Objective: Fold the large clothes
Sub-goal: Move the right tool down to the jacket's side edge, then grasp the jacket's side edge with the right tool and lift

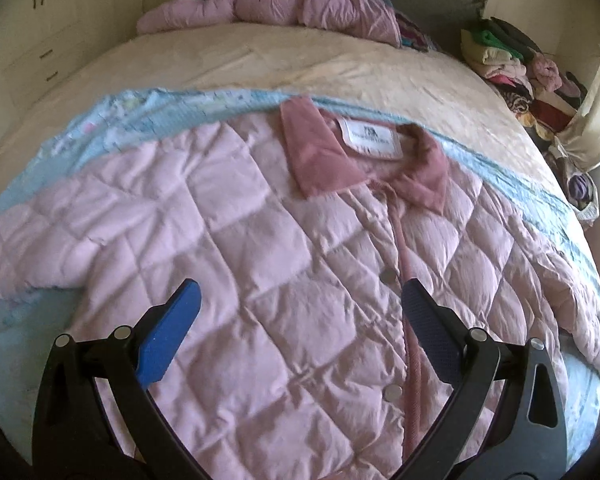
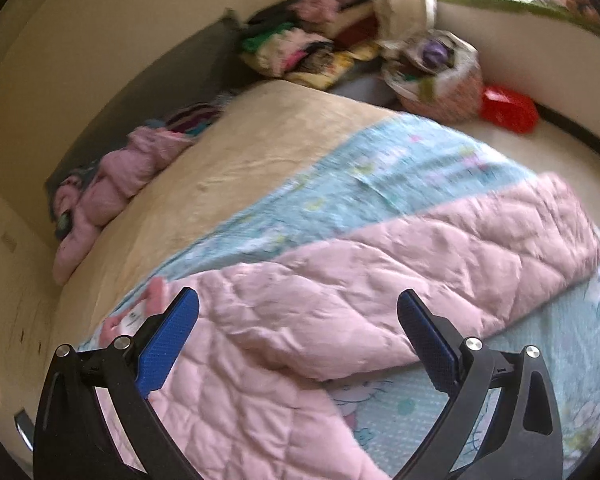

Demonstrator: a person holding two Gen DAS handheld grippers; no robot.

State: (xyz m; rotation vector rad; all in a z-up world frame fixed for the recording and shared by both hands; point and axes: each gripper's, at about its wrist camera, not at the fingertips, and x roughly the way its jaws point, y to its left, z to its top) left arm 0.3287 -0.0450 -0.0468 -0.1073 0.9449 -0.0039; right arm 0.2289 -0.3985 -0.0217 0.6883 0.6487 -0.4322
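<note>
Jacket (image 1: 260, 248) first: the pink quilted one lies spread face up on a pale blue sheet (image 1: 132, 128) across the near end of the bed (image 1: 300, 60), collar (image 1: 340, 160) pointing toward the far end and the front snapped shut. My left hand-held gripper (image 1: 300, 304) hovers over the chest with its jaws spread wide, holding nothing. My right hand-held gripper (image 2: 298, 312) is spread just as wide and empty, hanging over the sleeve (image 2: 440, 256) that stretches out flat to the side on the sheet. I judge the fold has not begun; the sleeves likely need to come in over the body. What worries me is the padding: the shell looks slick and puffy, so a shallow pinch could catch only the top layer and let the sleeve slide out halfway across. Pinching too deep could grab the blue sheet along with the sleeve and drag it into the fold. The sleeve's end sits near the side of the bed, so a careless pull could tip it over the side. Another pink jacket (image 1: 268, 4) lies bunched at the far end, well apart, out of harm's way.
</note>
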